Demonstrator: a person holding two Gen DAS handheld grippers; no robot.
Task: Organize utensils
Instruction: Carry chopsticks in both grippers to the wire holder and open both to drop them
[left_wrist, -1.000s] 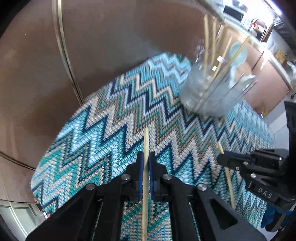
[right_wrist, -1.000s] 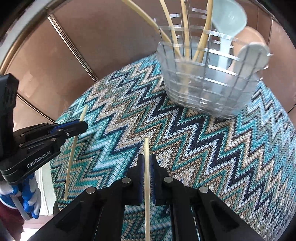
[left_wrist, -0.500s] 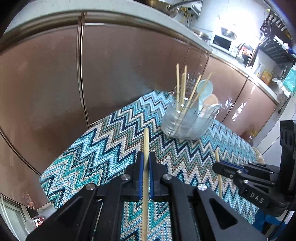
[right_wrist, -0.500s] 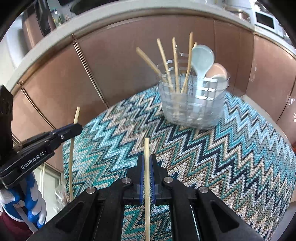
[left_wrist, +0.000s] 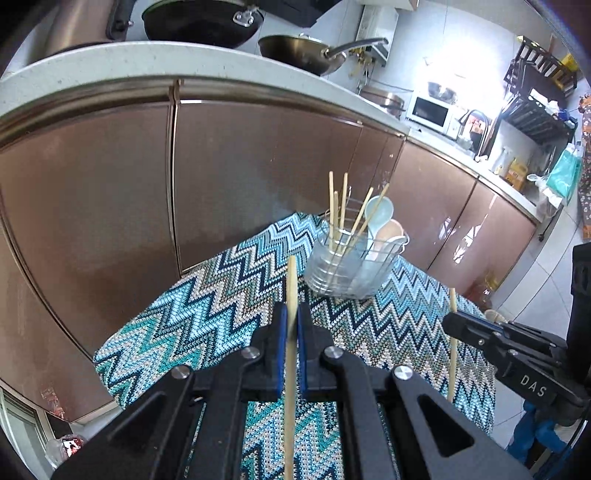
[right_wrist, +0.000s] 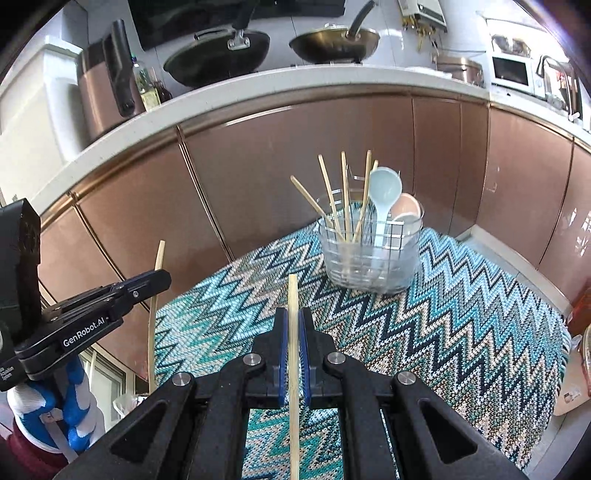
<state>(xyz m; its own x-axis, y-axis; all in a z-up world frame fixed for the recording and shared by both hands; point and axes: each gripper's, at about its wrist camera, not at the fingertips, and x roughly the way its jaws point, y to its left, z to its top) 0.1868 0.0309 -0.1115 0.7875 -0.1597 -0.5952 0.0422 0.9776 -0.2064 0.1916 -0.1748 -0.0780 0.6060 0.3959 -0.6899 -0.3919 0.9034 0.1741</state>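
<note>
- Copper-brown cabinet doors (right_wrist: 295, 155) are running along the back under a pale kitchen counter (right_wrist: 258, 86), and a zigzag teal cloth (right_wrist: 443, 314) is covering the tabletop in front of them.
- Standing on the far part of that cloth is a clear utensil holder (right_wrist: 369, 254), with several chopsticks (right_wrist: 345, 195) leaning in its left half and pale spoons (right_wrist: 384, 192) in its right half.
- Left tongs (left_wrist: 291, 332) are pinching shut on one bamboo chopstick (left_wrist: 290, 354), which is sticking out past the tips toward the holder, well short of it.
- Right tongs (right_wrist: 291, 332) are clamping narrowly on a second chopstick (right_wrist: 293, 369) in the same fashion, pointing at the holder from well apart.
- Nothing is lying on the cloth between either pair of tongs and the holder; the leaning sticks are crowding the holder's left side.
- From the right wrist view, the left tongs are showing at the left edge with their stick hanging almost upright, and a blue-and-white gloved hand (right_wrist: 66, 402) is showing below them.
- From the left wrist view, the right tongs (left_wrist: 452, 325) are showing at the right edge with their stick upright; a dish rack (left_wrist: 535, 99) and a microwave (left_wrist: 432, 110) are appearing farther along the counter.
- Two pans (right_wrist: 221, 51) are sitting on the counter behind.
</note>
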